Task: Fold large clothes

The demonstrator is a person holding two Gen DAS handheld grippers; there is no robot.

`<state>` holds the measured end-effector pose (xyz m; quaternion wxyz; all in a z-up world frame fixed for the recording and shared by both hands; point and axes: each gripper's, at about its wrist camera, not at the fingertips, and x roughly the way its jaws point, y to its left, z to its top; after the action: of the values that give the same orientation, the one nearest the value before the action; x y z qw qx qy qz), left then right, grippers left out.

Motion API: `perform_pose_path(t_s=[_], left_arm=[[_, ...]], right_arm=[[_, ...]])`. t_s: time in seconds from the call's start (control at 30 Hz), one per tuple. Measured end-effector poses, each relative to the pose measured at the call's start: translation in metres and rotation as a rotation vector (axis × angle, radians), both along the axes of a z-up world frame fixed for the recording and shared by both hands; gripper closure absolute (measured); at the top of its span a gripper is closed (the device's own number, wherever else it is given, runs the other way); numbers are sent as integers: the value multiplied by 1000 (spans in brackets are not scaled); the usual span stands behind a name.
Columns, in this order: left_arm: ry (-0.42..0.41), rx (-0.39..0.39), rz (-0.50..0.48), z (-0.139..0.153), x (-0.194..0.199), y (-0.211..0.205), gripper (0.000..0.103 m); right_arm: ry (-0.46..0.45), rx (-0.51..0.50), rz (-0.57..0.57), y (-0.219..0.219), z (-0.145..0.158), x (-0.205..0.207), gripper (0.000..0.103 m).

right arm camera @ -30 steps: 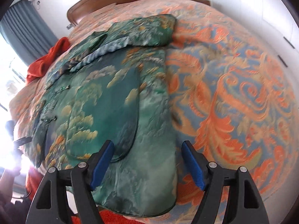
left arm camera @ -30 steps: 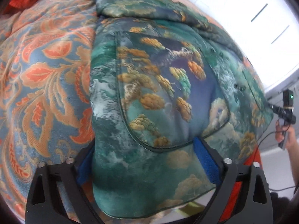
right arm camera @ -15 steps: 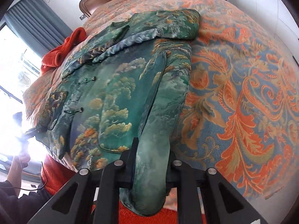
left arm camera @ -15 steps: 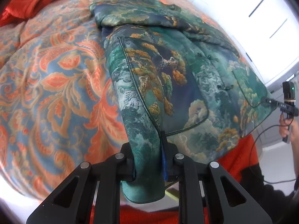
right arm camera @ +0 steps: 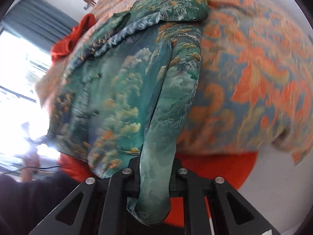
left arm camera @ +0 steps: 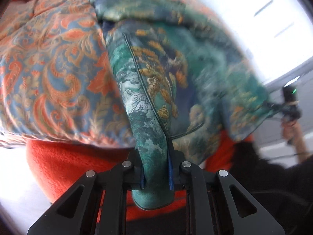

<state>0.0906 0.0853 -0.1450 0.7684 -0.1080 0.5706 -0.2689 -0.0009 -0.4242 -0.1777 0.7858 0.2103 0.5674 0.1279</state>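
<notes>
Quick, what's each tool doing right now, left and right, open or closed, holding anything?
Left tool: just closed, clamped on the hem of the green jacket.
Right tool: just closed, clamped on the same jacket's hem.

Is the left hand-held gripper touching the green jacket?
Touching. The left wrist view shows the left hand-held gripper clamped on the green jacket hem.

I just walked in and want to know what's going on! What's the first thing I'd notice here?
The shiny green jacket with golden clouds lies across the middle of the bed. Each gripper pinches a bottom corner of it: the left gripper and the right gripper, both shut on bunched cloth. Under it spreads an orange and blue bedspread, and a red cloth lies at the far side near the window.
</notes>
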Motion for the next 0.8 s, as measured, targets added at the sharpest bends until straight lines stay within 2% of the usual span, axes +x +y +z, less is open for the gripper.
perform_pose_path(t_s=[0.1, 0.2, 0.33, 0.43, 0.53, 0.57, 0.6, 0.63, 0.7, 0.73, 0.77, 0.8], left_arm=[[-54, -160, 55, 39, 27, 18, 88], [-129, -244, 98, 76, 68, 27, 88], [-215, -251, 169, 107, 139, 22, 87], [-224, -238, 217, 110, 193, 22, 86], [-195, -203, 266, 94, 234, 12, 84], [-173, -190, 278, 85, 240, 11, 83], [-144, -165, 292, 69, 262, 6, 82], [-133, -151, 301, 62, 264, 3, 79], [-100, -106, 304, 42, 284, -5, 71], [-83, -98, 305, 42, 284, -8, 69], [-64, -101, 307, 41, 286, -9, 63], [-48, -113, 311, 42, 288, -9, 53]], right_arm=[[-83, 164, -40, -8, 31, 3, 91], [-214, 252, -62, -17, 76, 29, 91], [-364, 245, -89, -27, 123, 88, 91], [-422, 237, -140, -40, 137, 150, 91], [-421, 230, -235, -59, 125, 220, 91], [-412, 226, -260, -64, 120, 235, 91], [-396, 230, -276, -66, 110, 253, 91], [-383, 229, -294, -64, 100, 267, 90], [-336, 236, -355, -66, 72, 291, 86], [-304, 259, -385, -68, 56, 300, 83], [-279, 285, -412, -71, 45, 303, 76], [-244, 326, -454, -72, 31, 307, 71]])
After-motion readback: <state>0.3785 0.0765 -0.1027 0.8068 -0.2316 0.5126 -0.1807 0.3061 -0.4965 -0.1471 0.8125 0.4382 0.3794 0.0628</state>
